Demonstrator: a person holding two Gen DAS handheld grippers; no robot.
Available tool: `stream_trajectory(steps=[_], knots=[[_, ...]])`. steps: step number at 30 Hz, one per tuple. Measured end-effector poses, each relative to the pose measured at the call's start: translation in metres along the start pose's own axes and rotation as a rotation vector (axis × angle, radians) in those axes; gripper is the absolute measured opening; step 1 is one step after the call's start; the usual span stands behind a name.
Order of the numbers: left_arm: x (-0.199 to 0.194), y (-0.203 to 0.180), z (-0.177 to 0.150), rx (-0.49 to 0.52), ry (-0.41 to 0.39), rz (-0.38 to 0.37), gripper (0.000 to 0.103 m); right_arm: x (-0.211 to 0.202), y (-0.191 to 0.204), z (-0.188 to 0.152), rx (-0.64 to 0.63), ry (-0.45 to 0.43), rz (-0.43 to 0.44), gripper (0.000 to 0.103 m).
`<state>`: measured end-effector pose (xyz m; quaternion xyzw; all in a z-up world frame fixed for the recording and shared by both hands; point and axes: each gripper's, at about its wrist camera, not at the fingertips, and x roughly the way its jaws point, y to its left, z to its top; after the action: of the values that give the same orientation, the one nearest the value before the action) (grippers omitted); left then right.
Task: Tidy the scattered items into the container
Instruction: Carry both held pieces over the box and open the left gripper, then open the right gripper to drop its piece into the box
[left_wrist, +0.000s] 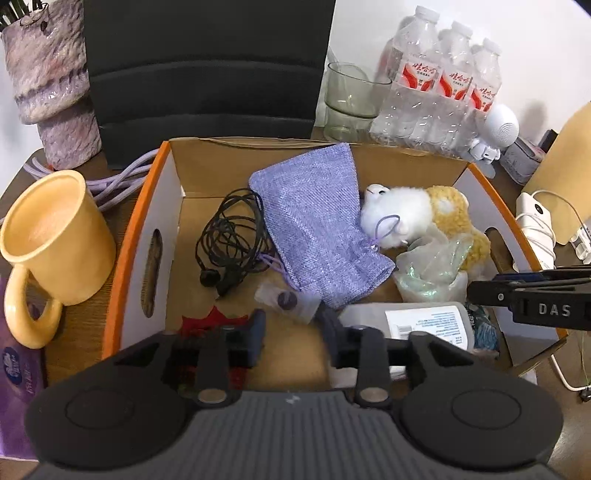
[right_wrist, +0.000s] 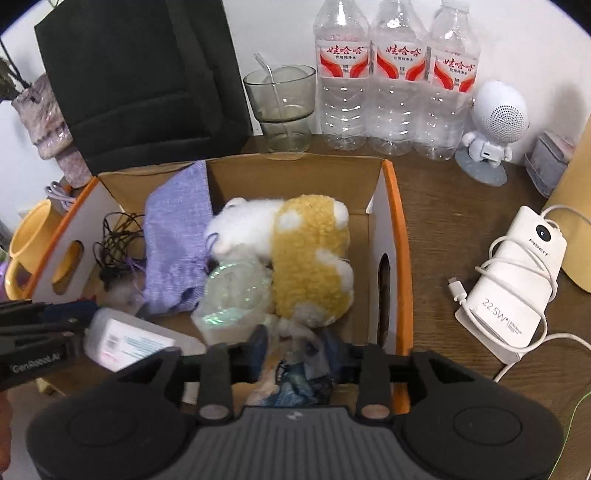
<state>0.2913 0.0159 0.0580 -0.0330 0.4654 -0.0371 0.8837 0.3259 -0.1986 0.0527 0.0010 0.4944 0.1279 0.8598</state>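
Observation:
An orange-rimmed cardboard box (left_wrist: 129, 229) (right_wrist: 399, 240) holds a purple pouch (left_wrist: 314, 221) (right_wrist: 173, 240), coiled black earphones (left_wrist: 232, 236), a white and yellow plush toy (left_wrist: 424, 214) (right_wrist: 306, 258), a shiny clear plastic bag (right_wrist: 232, 295), a white labelled bottle (left_wrist: 421, 321) lying flat, a small clear packet (left_wrist: 288, 299) and a red item (left_wrist: 210, 323). My left gripper (left_wrist: 293, 330) hangs open over the box's near left, nothing between its fingers. My right gripper (right_wrist: 295, 345) is open at the near right, with a crumpled blue and clear wrapper (right_wrist: 295, 376) loose between its fingers.
A yellow mug (left_wrist: 55, 240), a purple cable (left_wrist: 118, 181) and a purple tissue pack (left_wrist: 18, 369) lie left of the box. Behind it stand a black bag (left_wrist: 207, 74), a glass (right_wrist: 280, 107) and water bottles (right_wrist: 395, 74). A white speaker figure (right_wrist: 495, 122) and a power bank (right_wrist: 517, 277) sit to the right.

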Motion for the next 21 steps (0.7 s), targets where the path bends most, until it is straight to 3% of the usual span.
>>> stream_trajectory(steps=[2, 8, 17, 19, 21], knots=[[-0.004, 0.0, 0.004, 0.004, 0.018, 0.01, 0.052, -0.006, -0.001, 0.003, 0.016, 0.006, 0.008, 0.053], [-0.031, 0.001, 0.013, -0.016, 0.001, 0.04, 0.082, -0.03, 0.003, 0.011, 0.013, 0.017, 0.027, 0.063], [-0.068, -0.003, 0.011, -0.028, -0.063, 0.124, 0.098, -0.074, 0.021, 0.014, 0.023, -0.081, 0.035, 0.076], [-0.075, -0.006, 0.005, -0.017, -0.12, 0.152, 0.1, -0.079, 0.028, 0.009, 0.007, -0.113, 0.036, 0.076], [-0.087, -0.01, -0.005, -0.021, -0.235, 0.169, 0.103, -0.084, 0.033, 0.001, 0.0, -0.154, 0.053, 0.076]])
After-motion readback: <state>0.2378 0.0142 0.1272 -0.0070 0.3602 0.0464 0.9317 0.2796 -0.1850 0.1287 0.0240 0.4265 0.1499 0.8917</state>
